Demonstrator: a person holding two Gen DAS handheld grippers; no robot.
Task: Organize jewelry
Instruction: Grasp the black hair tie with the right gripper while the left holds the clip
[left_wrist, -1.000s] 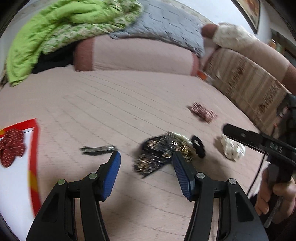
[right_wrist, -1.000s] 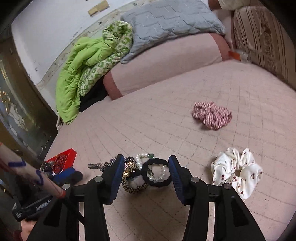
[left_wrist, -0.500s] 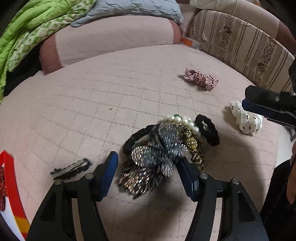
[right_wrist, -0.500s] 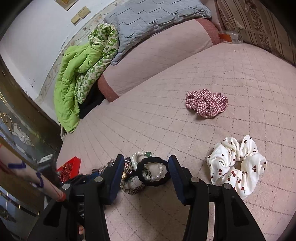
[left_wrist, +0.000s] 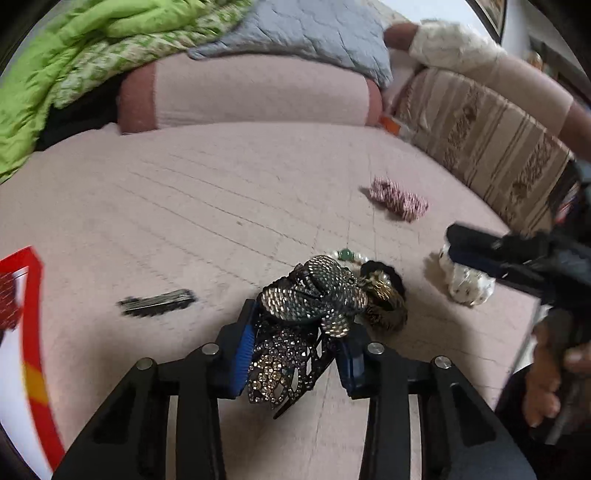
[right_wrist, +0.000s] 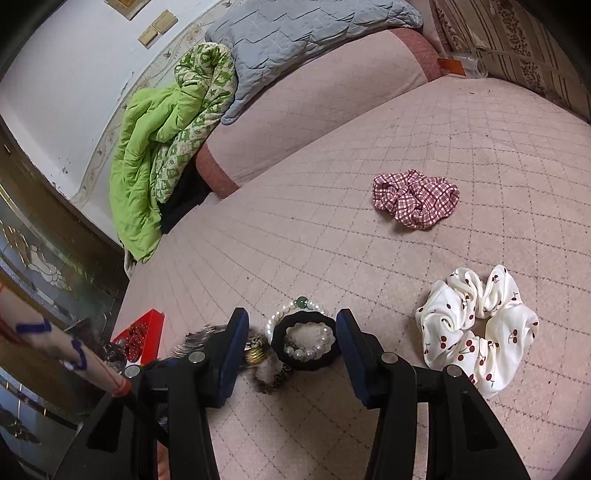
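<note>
The left gripper has its jaws pinching a beaded hair clip over the bed. The right gripper hovers with jaws spread around a black scrunchie; a cherry scrunchie lies at 3 o'clock.

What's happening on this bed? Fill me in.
A person is sorting jewelry. The left tool has shut on the rhinestone butterfly clip at the jewelry pile. The right tool is open, straddling the black hair tie. Two scrunchies, red plaid and cherry-print, lie apart.
</note>
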